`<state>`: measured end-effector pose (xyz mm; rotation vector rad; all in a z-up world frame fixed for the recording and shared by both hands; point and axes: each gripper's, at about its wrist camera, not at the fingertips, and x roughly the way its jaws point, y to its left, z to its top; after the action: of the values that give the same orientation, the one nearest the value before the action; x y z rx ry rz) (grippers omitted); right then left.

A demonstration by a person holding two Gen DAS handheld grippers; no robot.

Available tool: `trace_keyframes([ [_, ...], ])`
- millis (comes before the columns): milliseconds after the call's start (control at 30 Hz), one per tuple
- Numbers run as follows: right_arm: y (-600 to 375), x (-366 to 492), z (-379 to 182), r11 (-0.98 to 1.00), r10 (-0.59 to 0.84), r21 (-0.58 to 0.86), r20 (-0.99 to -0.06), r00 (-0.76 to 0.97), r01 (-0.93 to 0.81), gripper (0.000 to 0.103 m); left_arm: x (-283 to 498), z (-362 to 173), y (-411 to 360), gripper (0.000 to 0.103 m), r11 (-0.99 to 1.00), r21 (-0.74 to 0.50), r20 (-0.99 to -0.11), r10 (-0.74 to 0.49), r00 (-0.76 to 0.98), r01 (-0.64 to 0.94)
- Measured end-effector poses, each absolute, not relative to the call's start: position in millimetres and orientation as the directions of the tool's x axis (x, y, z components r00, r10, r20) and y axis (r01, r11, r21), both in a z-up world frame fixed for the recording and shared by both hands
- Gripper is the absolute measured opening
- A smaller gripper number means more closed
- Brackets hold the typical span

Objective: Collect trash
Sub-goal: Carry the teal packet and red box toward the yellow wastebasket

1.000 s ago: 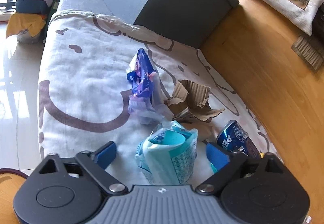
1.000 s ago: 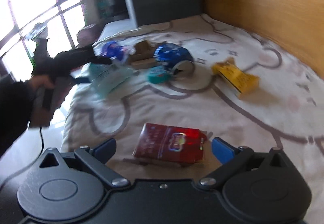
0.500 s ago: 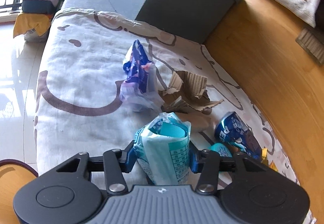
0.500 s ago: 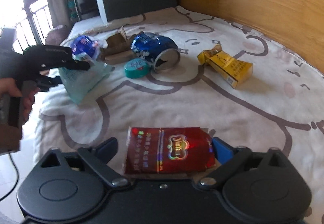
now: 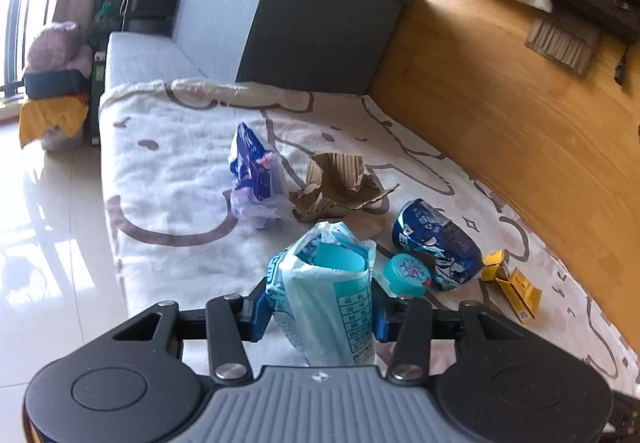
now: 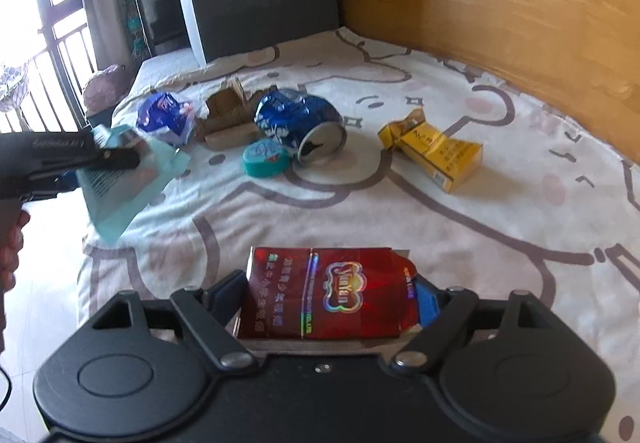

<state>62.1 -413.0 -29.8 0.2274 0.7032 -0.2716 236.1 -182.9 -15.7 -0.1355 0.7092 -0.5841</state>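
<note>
A second ago both sets of blue-padded fingers stood spread wide around their targets; now the left gripper (image 5: pixel 320 317) pinches the pale teal crinkled plastic tissue packet (image 5: pixel 326 295) between its pads and has lifted it clear of the cream cartoon-print blanket (image 5: pixel 172 179), so the packet hangs in the air at the blanket's near edge, as the right wrist view confirms. The right gripper (image 6: pixel 332 303) has drawn in around the glossy red cigarette pack (image 6: pixel 324 293), which lies flat on the blanket; its jaws are closing, the left pad against the pack's edge and the right pad touching its torn flap end. The rest of the litter lies where it did: a crumpled blue-and-purple snack wrapper (image 5: pixel 256 175), torn brown corrugated cardboard scraps (image 5: pixel 340 183) just beside it, a crushed blue drink can (image 5: pixel 436 239) on its side, a round teal plastic lid (image 5: pixel 406 275) touching the can, and an opened yellow cigarette box (image 6: pixel 436 151) apart to the right. Behind the blanket stand a dark grey storage box (image 5: pixel 304 15) and a wooden panel wall (image 5: pixel 520 115). A hand (image 6: pixel 10 247) grips the left tool's handle at the edge of the right wrist view. Nothing lies between either gripper and the remaining pieces.
</note>
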Motion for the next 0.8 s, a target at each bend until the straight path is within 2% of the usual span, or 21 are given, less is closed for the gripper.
trace_keyframes([
  [367, -402.8, 45.5, 9.8, 0.940, -0.180, 0.125, -0.607, 0.774, 0.316, 0.084, 178.8, 29.9, -152.6, 0.048, 0.854, -0.149, -0.572, -0.485, 0.662, 0.498],
  [800, -383.8, 21.2, 43.1, 0.950, -0.183, 0.110, -0.563, 0.806, 0.292, 0.084, 123.7, 52.8, -127.3, 0.048, 0.863, -0.064, -0.570, -0.444, 0.692, 0.501],
])
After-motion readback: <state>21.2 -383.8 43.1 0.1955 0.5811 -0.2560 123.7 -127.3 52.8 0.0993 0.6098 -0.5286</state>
